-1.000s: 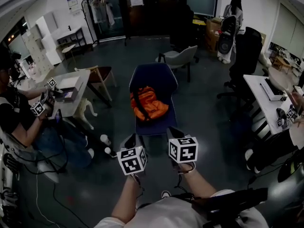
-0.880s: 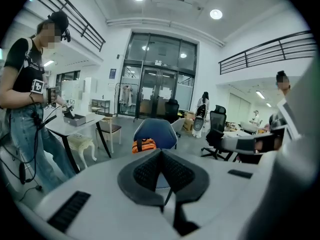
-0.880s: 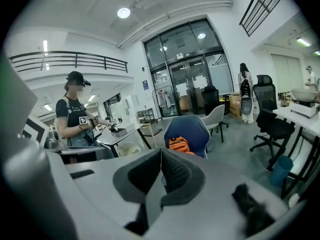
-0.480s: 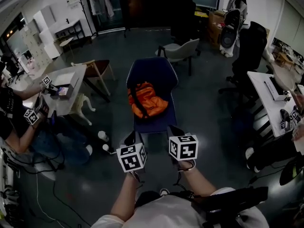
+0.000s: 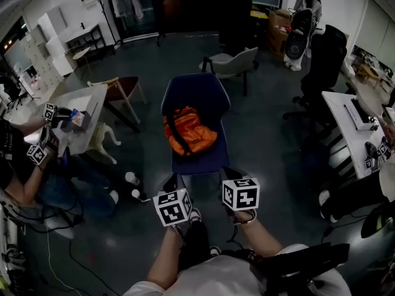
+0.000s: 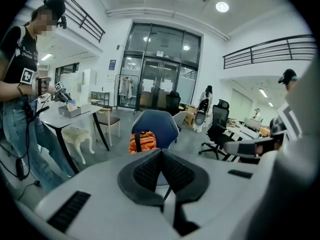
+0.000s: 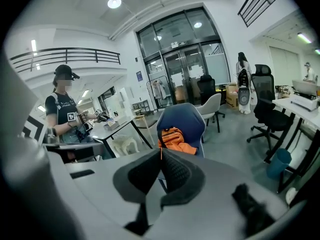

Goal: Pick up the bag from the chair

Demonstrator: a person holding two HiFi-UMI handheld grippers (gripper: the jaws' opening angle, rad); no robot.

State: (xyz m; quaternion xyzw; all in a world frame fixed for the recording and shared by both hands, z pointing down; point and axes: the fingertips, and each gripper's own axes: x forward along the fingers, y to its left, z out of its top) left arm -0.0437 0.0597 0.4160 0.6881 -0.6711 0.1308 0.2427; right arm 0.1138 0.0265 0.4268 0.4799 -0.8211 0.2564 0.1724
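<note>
Orange bag [image 5: 199, 135] lies on the seat of the blue chair [image 5: 195, 90], against its back. Left gripper [image 5: 170, 182] and right gripper [image 5: 228, 174], jaws together and empty, hang short of the seat's front edge. Risk: unopened jaws shove the bag off the seat, or catch only its black strap [image 5: 175, 132].

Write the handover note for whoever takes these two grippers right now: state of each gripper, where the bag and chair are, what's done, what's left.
Left gripper: jaws shut, nothing between them, pointed at the chair.
Right gripper: jaws shut, empty, level with the left one.
Orange bag: on the seat of the blue chair, black strap across it, straight ahead of both grippers and untouched.
Done: both grippers lined up in front of the chair.
Left: open the jaws, reach in, close on the bag (the strap looks like the easiest hold), lift it clear of the seat.
</note>
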